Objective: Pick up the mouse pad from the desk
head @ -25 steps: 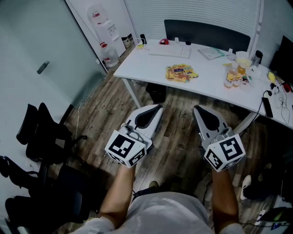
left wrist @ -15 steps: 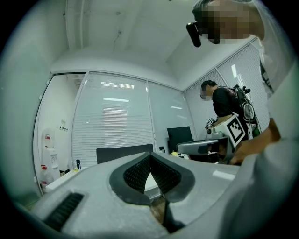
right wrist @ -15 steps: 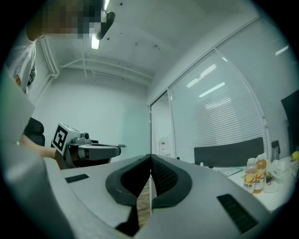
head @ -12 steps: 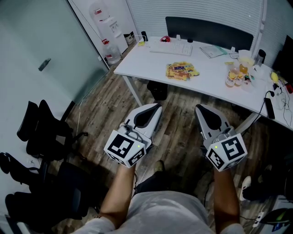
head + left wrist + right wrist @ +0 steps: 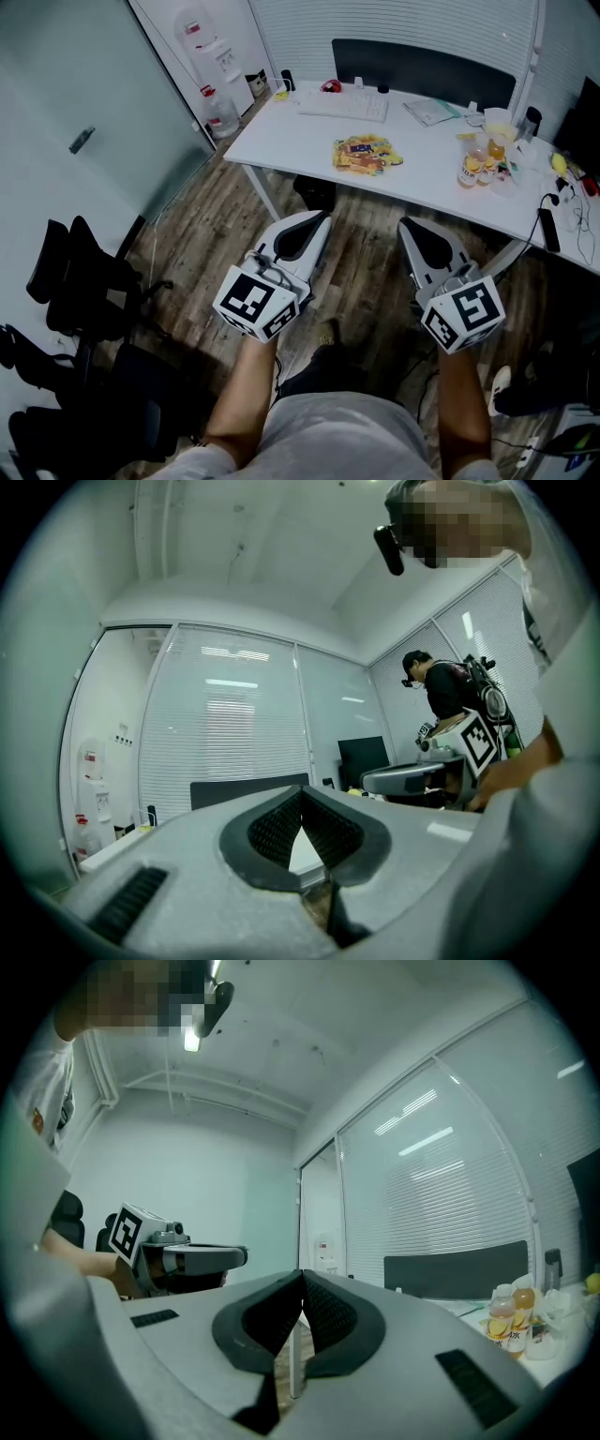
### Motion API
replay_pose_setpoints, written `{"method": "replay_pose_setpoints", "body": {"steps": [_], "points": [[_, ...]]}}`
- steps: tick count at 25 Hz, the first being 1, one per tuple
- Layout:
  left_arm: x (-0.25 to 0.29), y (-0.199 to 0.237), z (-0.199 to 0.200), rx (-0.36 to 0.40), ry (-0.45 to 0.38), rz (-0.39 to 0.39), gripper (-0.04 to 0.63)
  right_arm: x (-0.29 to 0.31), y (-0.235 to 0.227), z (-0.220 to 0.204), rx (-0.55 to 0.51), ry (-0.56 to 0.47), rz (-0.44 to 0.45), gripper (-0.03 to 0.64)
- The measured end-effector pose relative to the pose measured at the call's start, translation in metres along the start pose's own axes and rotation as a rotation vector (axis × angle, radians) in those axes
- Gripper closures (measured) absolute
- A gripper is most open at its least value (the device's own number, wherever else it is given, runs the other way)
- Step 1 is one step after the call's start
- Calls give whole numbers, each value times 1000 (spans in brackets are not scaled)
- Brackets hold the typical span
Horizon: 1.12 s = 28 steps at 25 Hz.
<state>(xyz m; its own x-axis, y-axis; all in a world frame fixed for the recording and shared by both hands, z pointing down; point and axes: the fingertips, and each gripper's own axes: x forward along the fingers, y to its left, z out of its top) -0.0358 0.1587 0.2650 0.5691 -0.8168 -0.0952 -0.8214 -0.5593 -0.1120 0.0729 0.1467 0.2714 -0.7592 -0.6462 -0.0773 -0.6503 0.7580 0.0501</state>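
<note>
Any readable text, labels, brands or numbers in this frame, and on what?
No text can be read.
Two marker cubes: square patterns, no words.
Colourful flat item on the desk: print too small.
Bottles: labels blurred.
Water dispenser: red labels too small.

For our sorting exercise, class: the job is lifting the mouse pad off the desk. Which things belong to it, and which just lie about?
Job: mouse pad, desk, left gripper, right gripper (both shut, empty).
Lying about: keyboard, drink bottles, water dispenser, office chairs.
</note>
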Motion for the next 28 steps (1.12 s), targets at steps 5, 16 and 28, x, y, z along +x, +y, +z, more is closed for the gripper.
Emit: {"method": "replay_pose_setpoints", "body": {"steps": [5, 16, 28], "points": [[18, 21, -9, -3, 0, -13, 580, 21, -15, -7, -6, 15, -14, 604], [63, 84, -27, -20, 7, -53, 580, 83, -50, -19, -9, 47, -54, 604], [109, 160, -53, -22, 33, -116, 580, 151, -94, -38, -3, 93, -144, 604]]}}
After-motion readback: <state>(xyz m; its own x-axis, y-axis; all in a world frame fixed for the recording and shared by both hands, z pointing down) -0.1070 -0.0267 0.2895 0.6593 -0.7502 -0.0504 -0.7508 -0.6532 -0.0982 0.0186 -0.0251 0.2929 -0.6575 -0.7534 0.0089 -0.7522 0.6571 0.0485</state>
